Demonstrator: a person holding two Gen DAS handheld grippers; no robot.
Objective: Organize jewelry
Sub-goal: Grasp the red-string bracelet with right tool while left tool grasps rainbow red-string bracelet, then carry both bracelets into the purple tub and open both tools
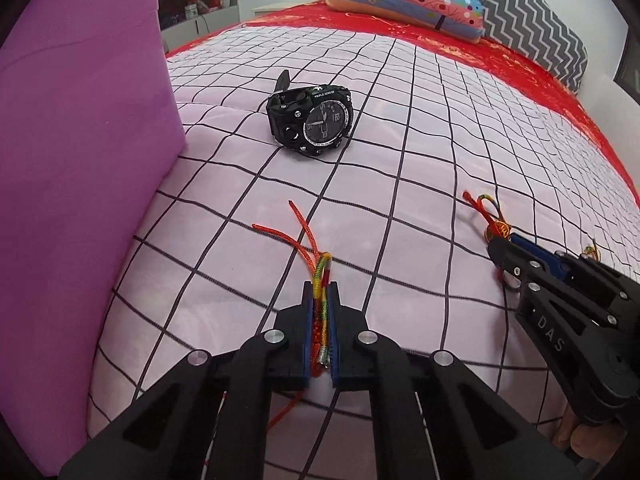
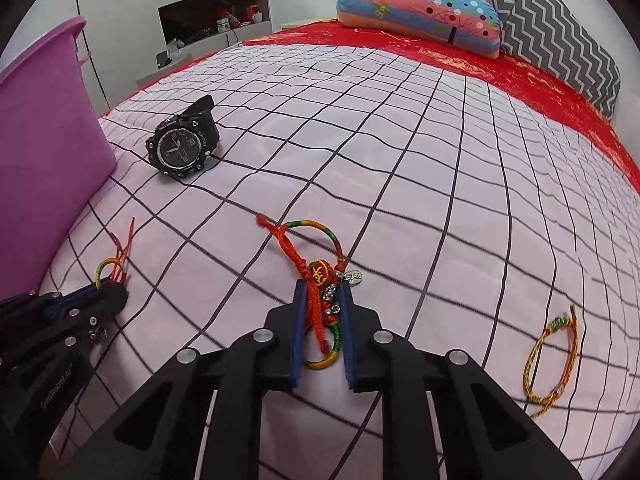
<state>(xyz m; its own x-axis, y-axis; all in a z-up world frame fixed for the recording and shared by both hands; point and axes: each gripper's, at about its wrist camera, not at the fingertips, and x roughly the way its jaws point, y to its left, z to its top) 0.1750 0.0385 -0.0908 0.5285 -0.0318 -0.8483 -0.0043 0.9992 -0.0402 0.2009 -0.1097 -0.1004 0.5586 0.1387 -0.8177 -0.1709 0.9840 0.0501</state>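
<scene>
— So, what am I looking at on your side?

— I am working over a bed [image 1: 400, 128] with a pale checked cover. My left hand-held gripper [image 1: 321, 312] is pinching a braided cord bracelet [image 1: 320, 304], its blue pads [image 1: 306, 332] pressed tight on the multicoloured strands, and two orange cord ends are trailing out ahead of the tips onto the cover.

— And the right one?

— I am seeing the right hand-held gripper [image 2: 322, 308] closed nearly all the way around a red knotted bracelet [image 2: 316, 280] with a round bead, small metal charms and a green and yellow loop; the cords are sitting squeezed between its pads [image 2: 298, 332].

— Anything else lying about?

— I am noticing a black wristwatch [image 1: 310, 120] resting on its side farther up the cover, near a purple bin [image 2: 44, 152] standing at the left. A third woven bracelet [image 2: 550, 360] is lying loose off to the right of my right gripper, well apart from it. Pillows [image 2: 420, 8] are stacked at the far end, on a red sheet.
</scene>
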